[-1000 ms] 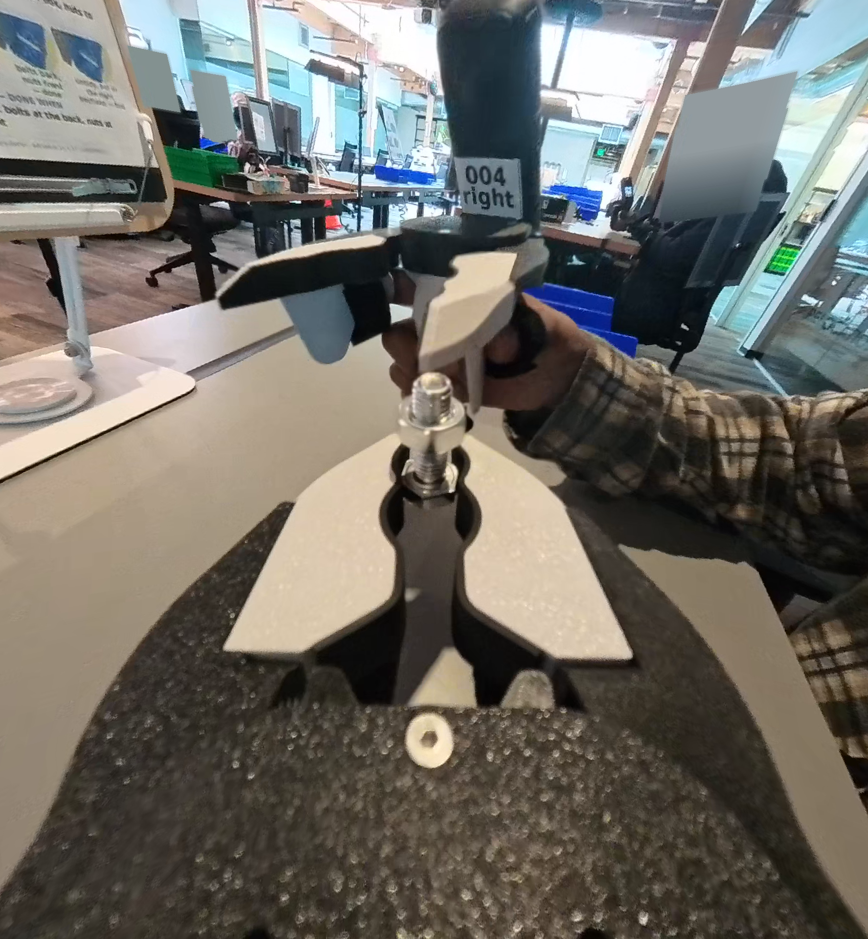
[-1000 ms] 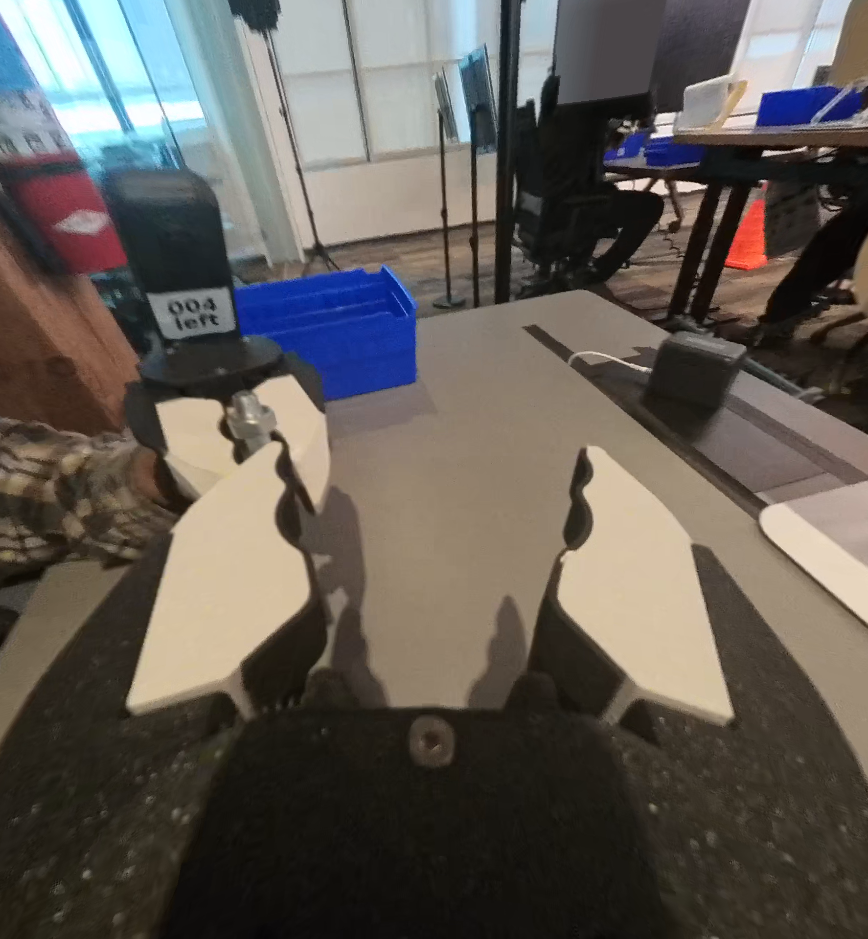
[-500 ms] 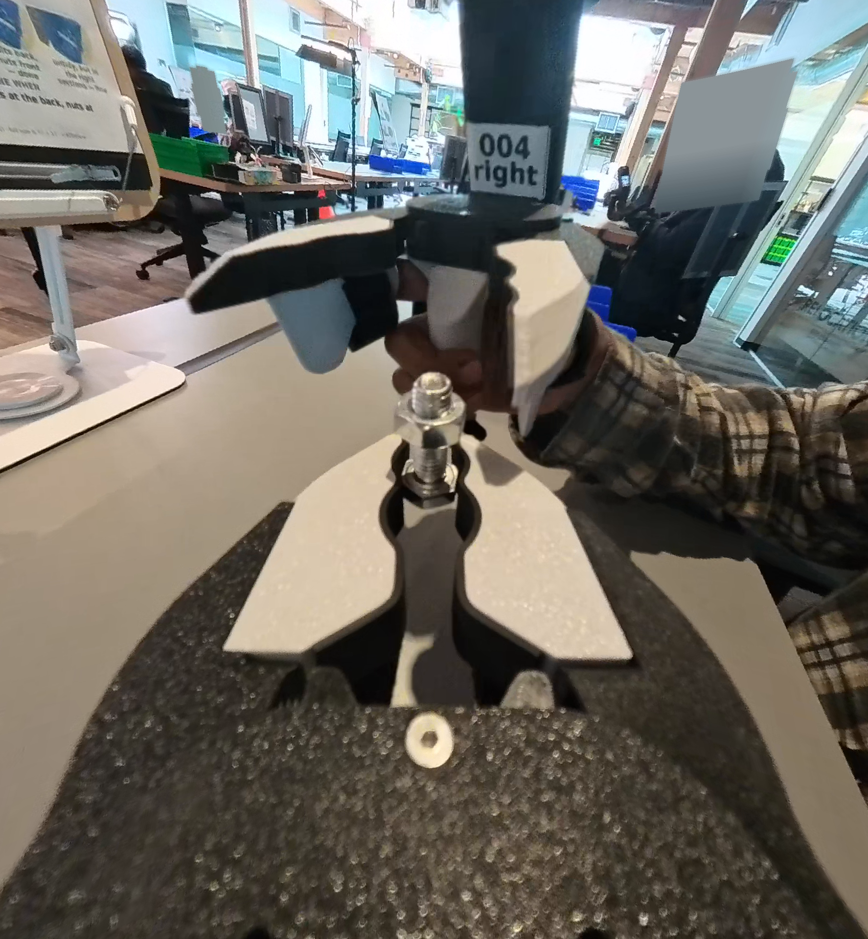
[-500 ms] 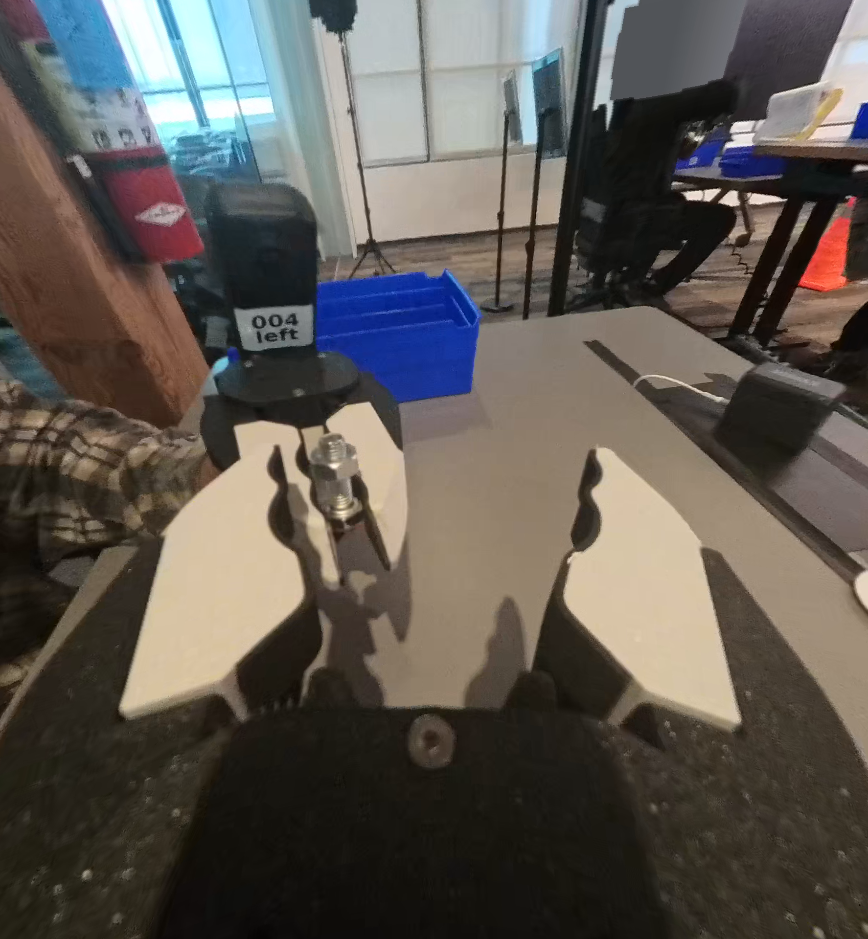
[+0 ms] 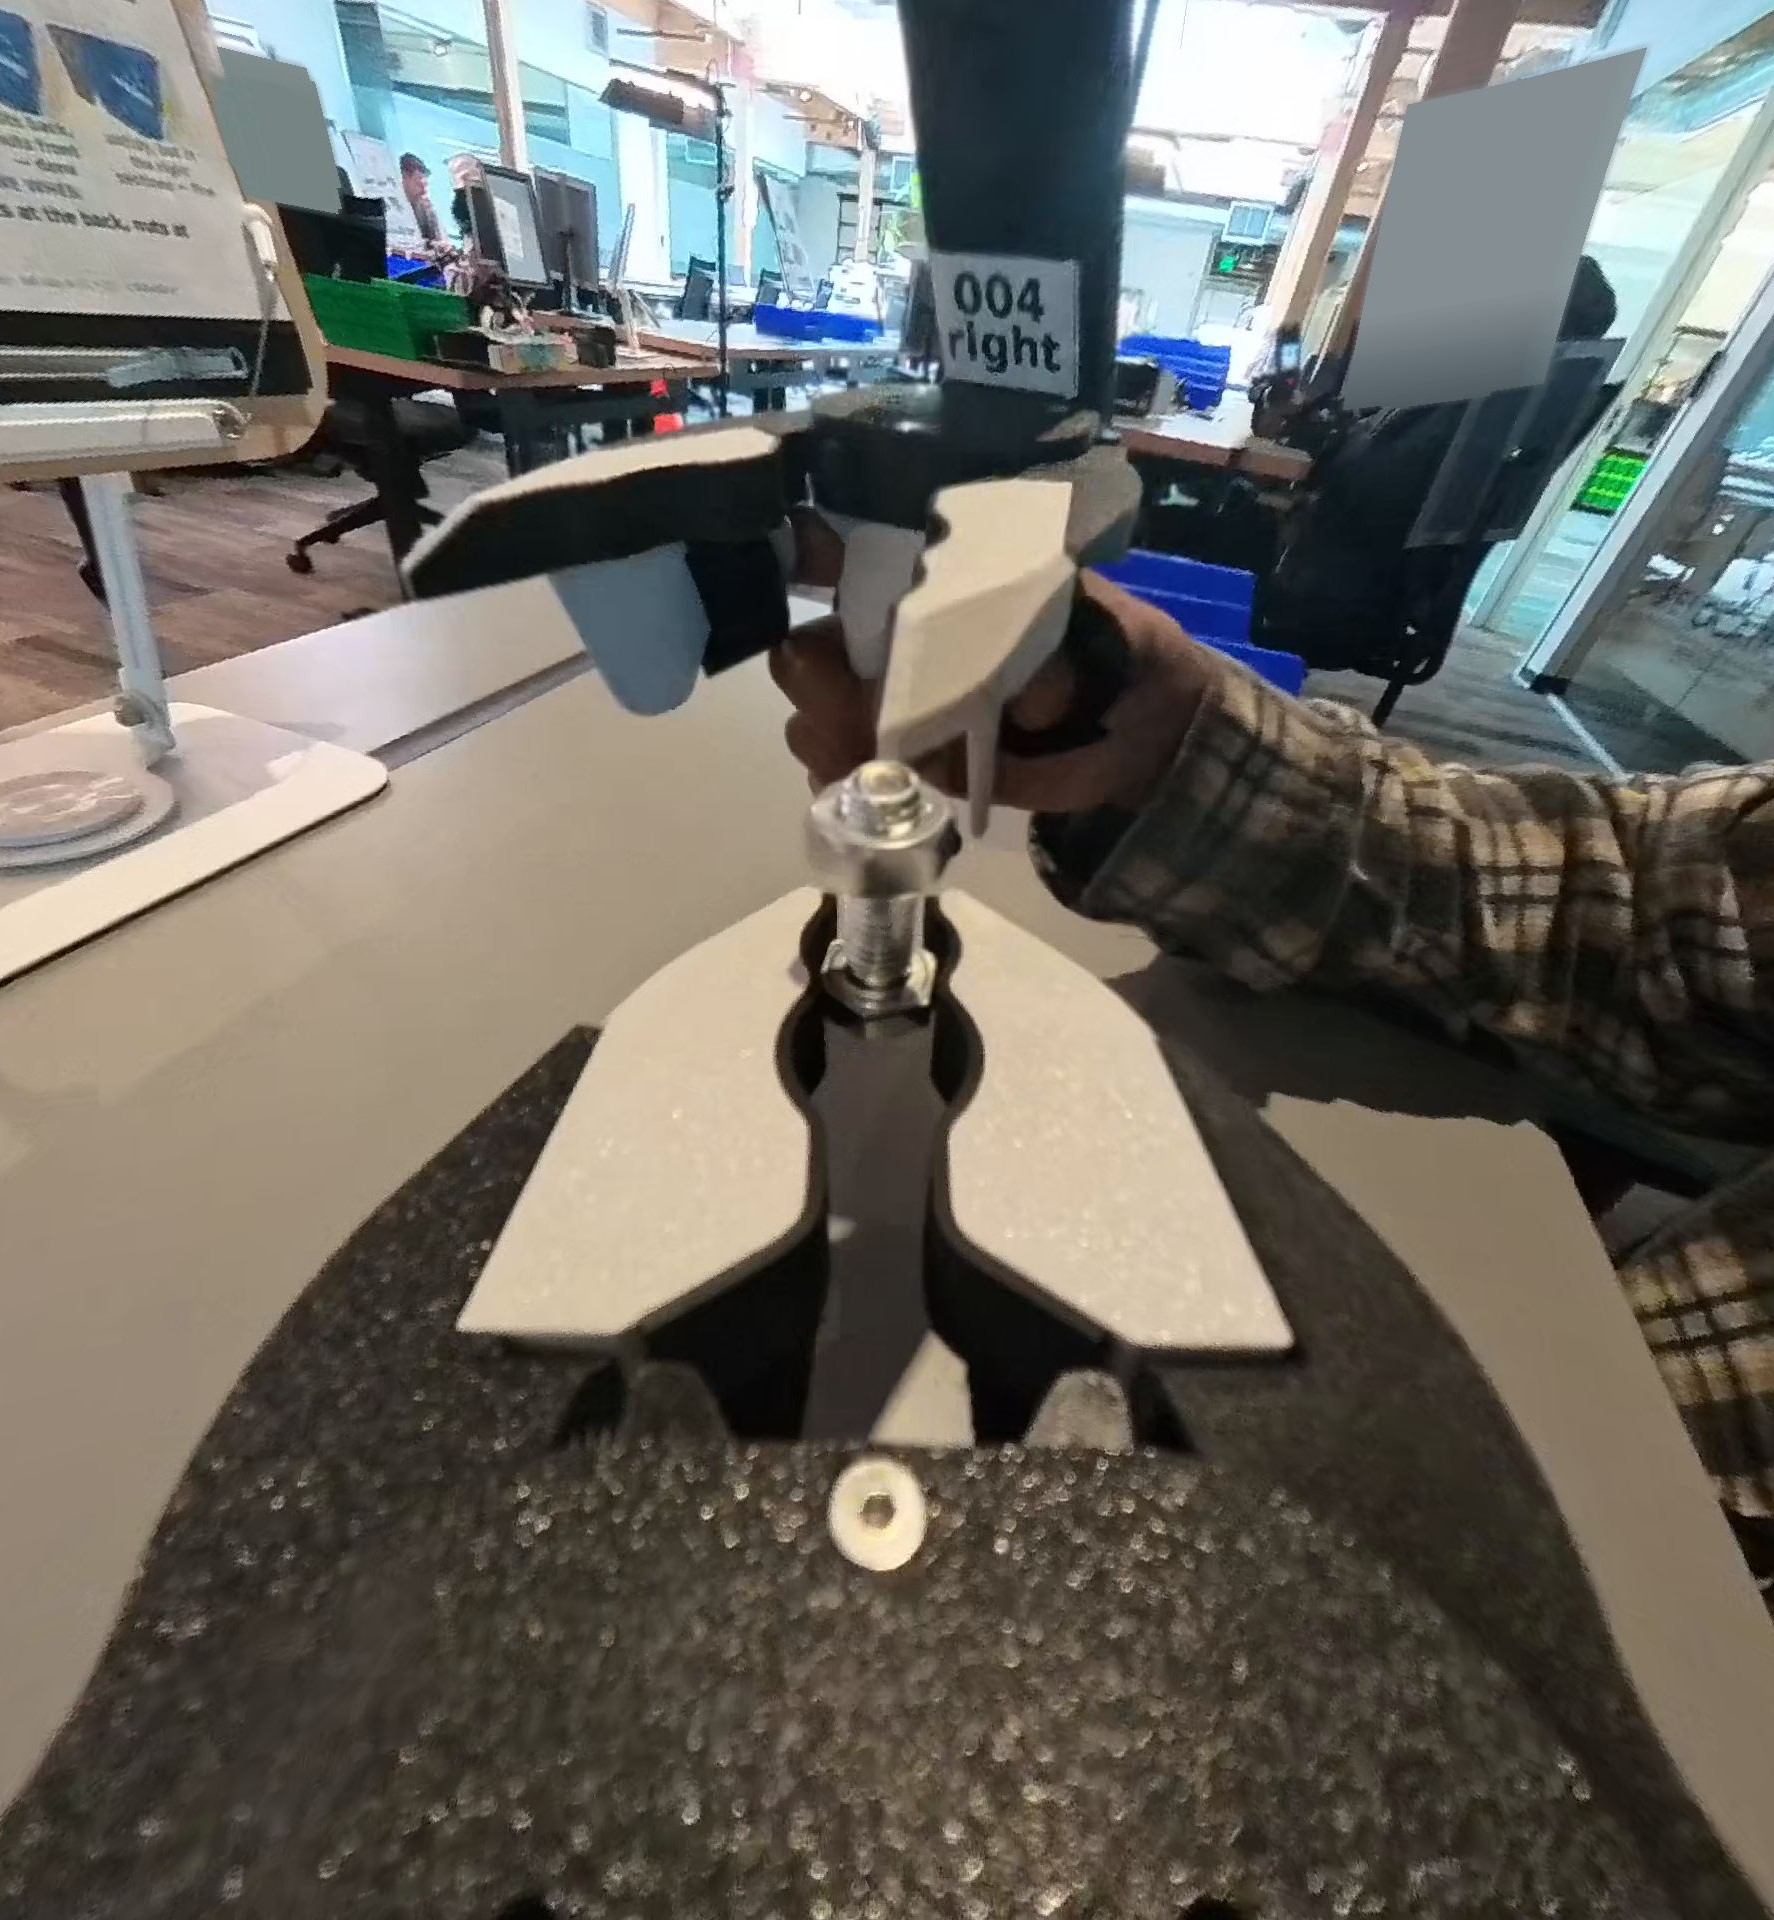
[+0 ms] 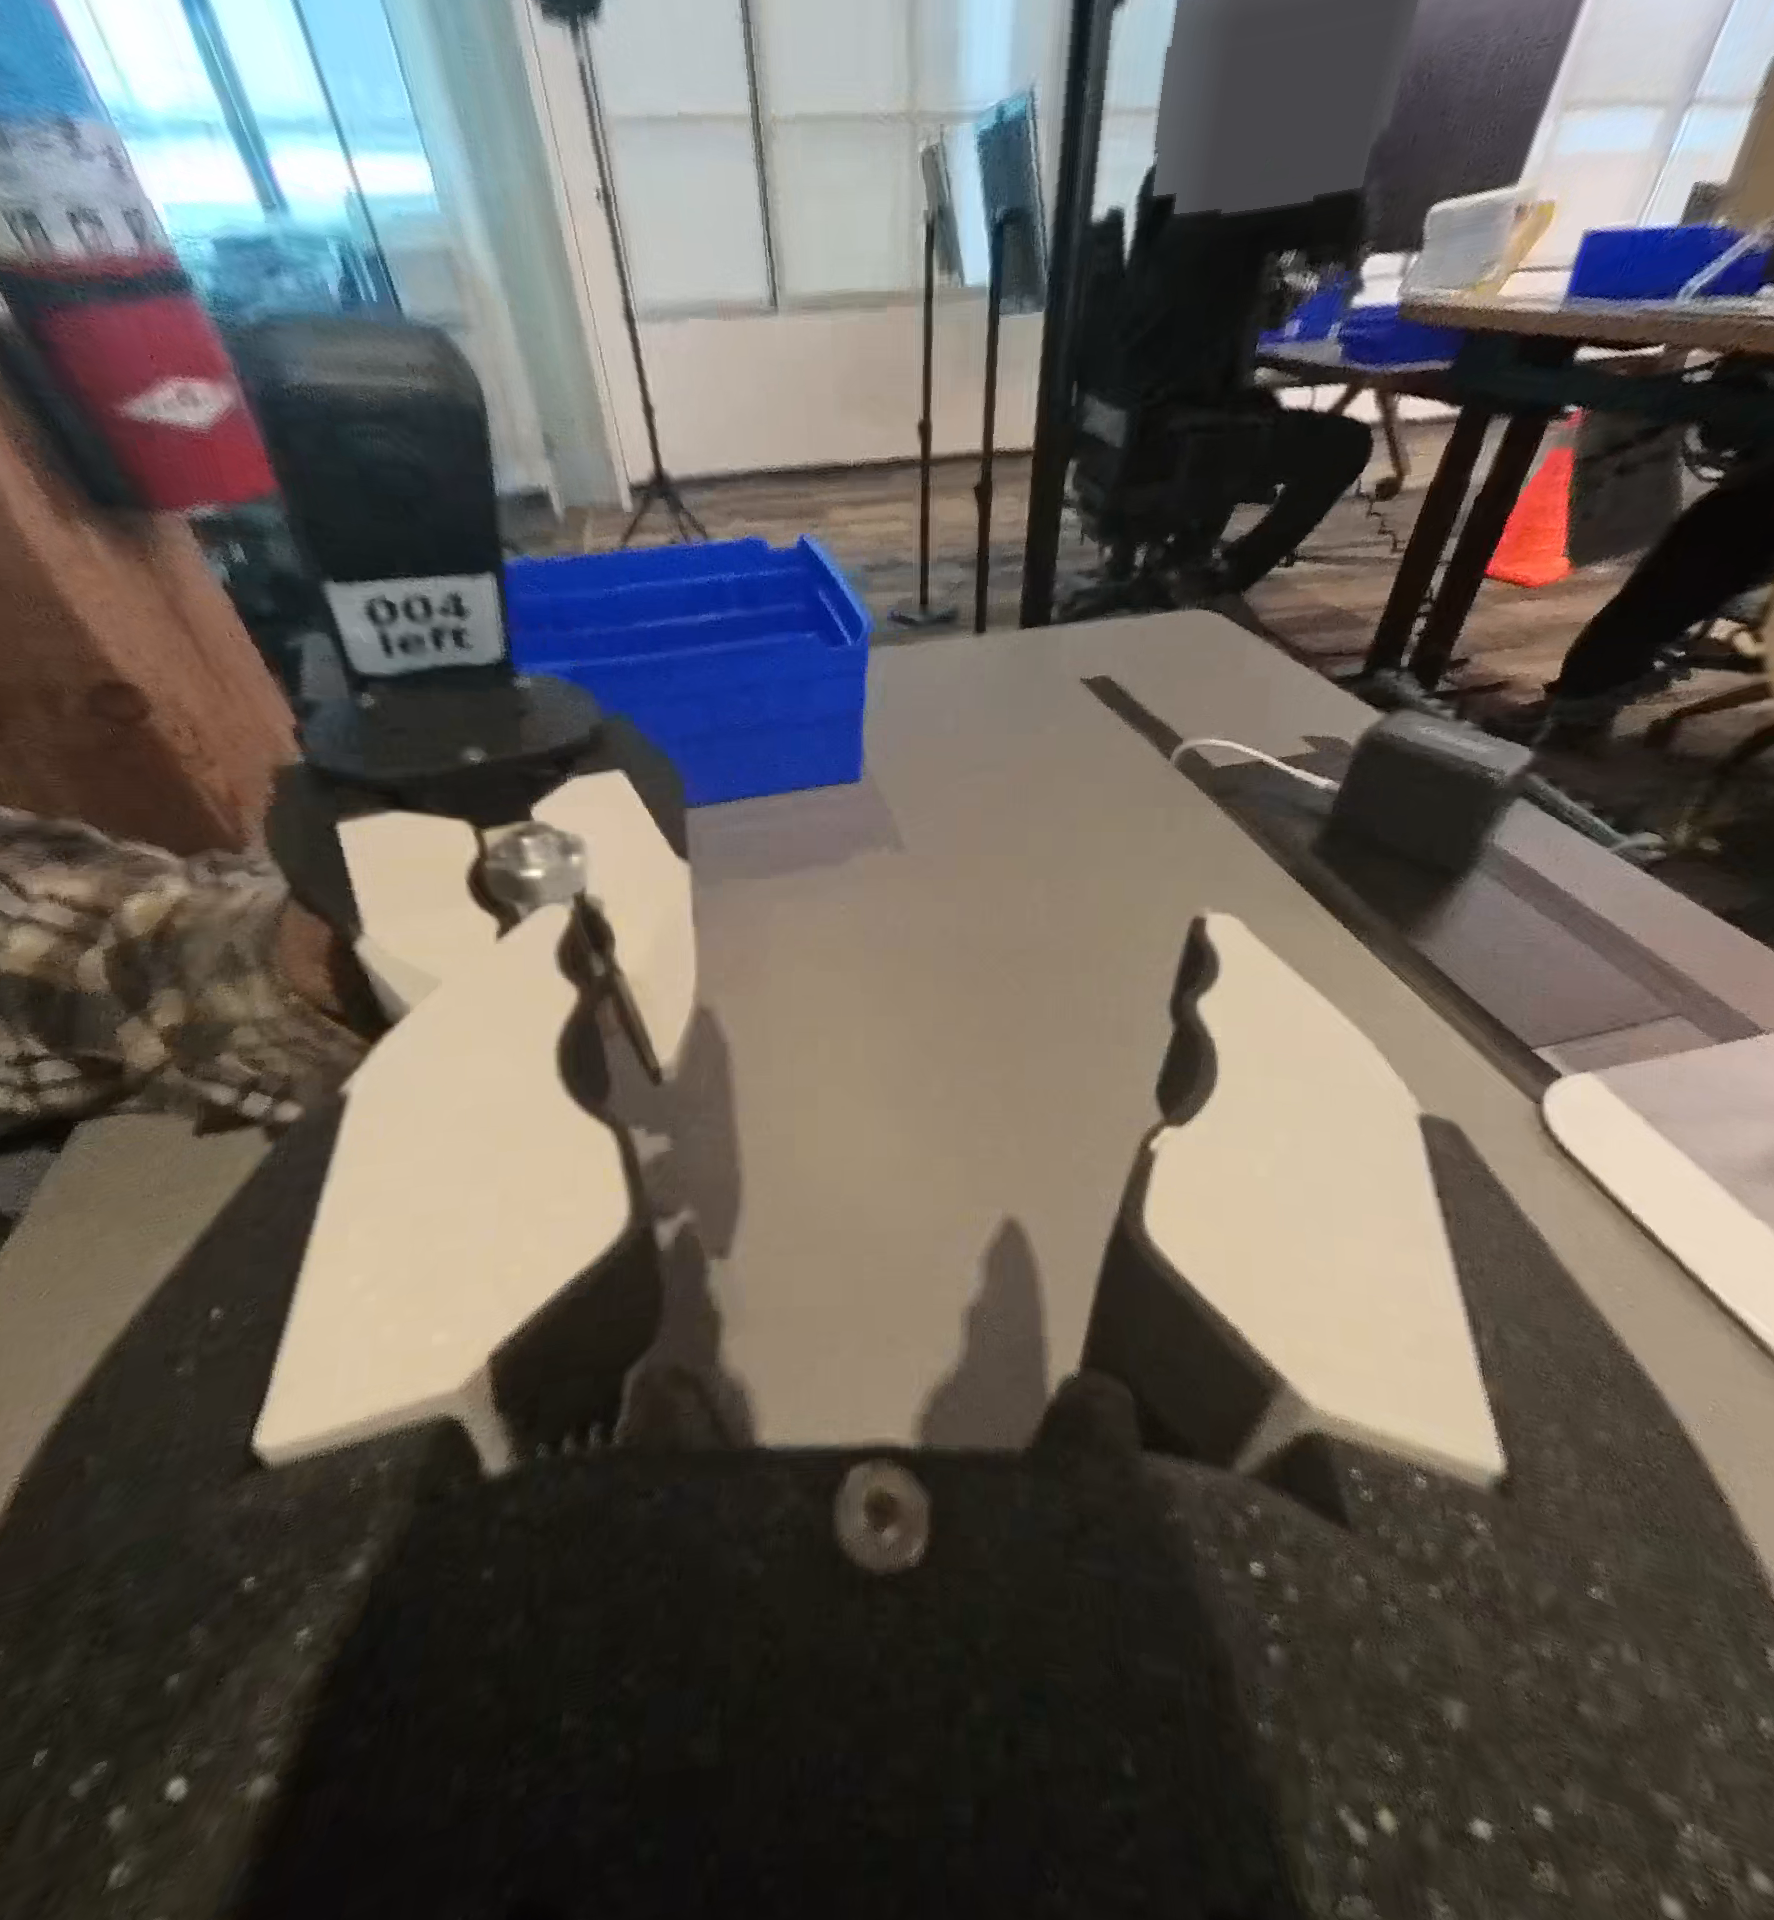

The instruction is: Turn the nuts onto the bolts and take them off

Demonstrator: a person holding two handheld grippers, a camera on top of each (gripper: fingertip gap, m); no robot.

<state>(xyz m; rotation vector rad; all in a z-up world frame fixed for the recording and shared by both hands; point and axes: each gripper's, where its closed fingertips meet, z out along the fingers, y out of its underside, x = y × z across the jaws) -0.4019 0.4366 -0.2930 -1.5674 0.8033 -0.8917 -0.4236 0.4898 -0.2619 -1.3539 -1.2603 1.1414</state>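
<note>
My left gripper [image 5: 875, 935] is shut on the head of a steel bolt [image 5: 875, 935] and holds it upright above the grey table [image 5: 343, 1091]. A steel nut [image 5: 881, 831] sits on the thread close to the bolt's tip. My right gripper [image 6: 878, 935] is open wide and empty. In the right wrist view its left fingertip [image 6: 540, 956] is just in front of the nut [image 6: 530, 862], which stays outside the jaws. In the left wrist view the right gripper [image 5: 810, 748] hangs over the bolt, one fingertip [image 5: 976, 800] beside the nut.
A blue bin [image 6: 696, 675] stands at the table's far edge. A dark power block [image 6: 1423, 800] with a white cable lies to the right. A white stand base [image 5: 135, 810] carries a document holder. Plaid sleeves [image 5: 1485, 883] reach in from the right.
My right gripper swung so the nut came between its open jaws, then swung back; the nut is again outside its left finger. The nut now sits a little nearer the bolt's tip.
</note>
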